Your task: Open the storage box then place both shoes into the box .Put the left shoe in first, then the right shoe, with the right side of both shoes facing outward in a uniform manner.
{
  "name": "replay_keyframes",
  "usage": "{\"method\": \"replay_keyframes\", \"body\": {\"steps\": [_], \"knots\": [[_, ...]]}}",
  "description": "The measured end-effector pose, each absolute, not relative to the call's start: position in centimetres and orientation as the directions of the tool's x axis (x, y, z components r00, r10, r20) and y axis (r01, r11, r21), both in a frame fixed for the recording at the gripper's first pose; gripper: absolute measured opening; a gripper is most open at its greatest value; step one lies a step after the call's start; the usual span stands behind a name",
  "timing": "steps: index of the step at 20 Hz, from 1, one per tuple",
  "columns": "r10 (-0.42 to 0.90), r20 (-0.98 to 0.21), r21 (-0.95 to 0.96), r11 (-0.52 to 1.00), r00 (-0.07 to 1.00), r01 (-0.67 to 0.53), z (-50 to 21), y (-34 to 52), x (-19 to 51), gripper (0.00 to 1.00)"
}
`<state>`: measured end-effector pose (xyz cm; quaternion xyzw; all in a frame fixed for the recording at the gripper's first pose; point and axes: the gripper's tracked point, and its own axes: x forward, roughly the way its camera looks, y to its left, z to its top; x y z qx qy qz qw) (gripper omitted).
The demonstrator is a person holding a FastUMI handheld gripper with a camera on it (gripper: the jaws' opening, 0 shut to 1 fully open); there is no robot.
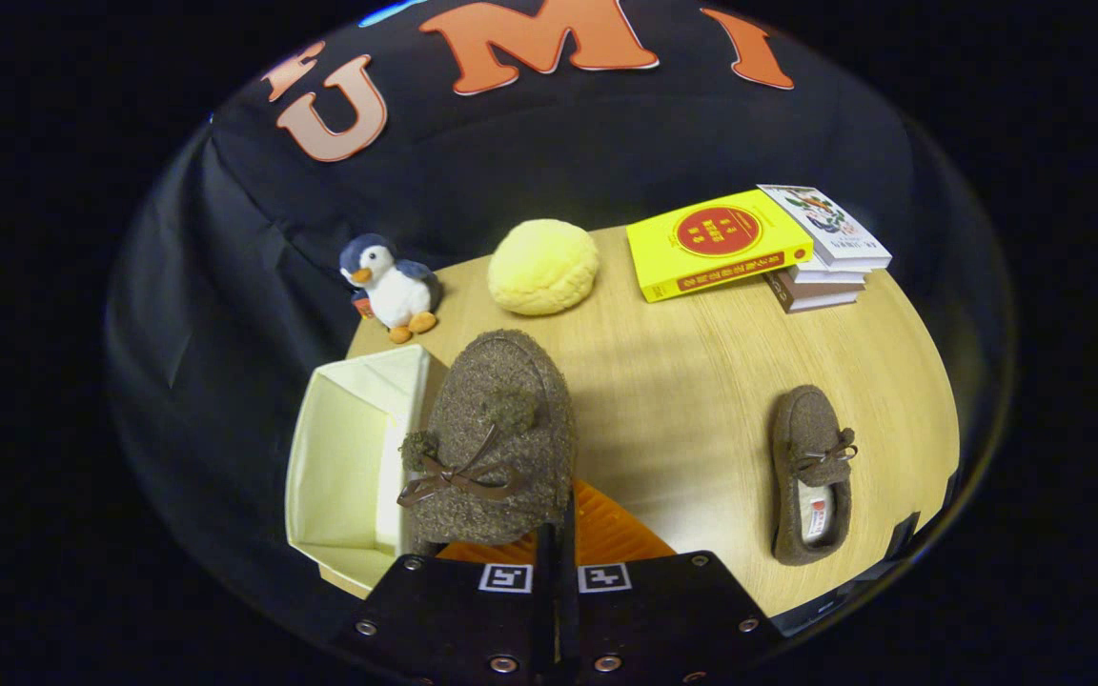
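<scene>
we see our hand-held gripper (557, 534) pinching a brown shoe (492, 438) by its rim, lifted beside the open box (349, 457), above the counter (701, 381).

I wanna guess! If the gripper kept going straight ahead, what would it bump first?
Probably the yellow cushion, past the brown slipper that the gripper holds. Depth is unclear.

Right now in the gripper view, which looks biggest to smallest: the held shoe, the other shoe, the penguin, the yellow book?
1. Held shoe, pinched in the jaws, but it is nearest the camera.
2. Yellow book.
3. Other shoe.
4. Penguin.
</scene>
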<state>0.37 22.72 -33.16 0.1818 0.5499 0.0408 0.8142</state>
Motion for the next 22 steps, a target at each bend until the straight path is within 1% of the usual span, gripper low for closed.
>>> {"method": "replay_keyframes", "body": {"steps": [4,8,13,17,22], "knots": [[0.312,-0.853,0.381,0.920,0.418,0.090,-29.7,28.2,2.2,0.03],[0.348,-0.852,0.397,0.916,0.392,0.049,-30.1,35.0,3.1,0.03],[0.361,-0.875,0.392,0.919,0.322,0.035,-33.8,41.7,3.1,0.03],[0.337,-0.904,0.359,0.933,0.263,0.040,-37.5,44.4,2.6,0.03],[0.288,-0.939,0.311,0.945,0.189,0.106,-43.2,45.6,2.1,0.03]]}}
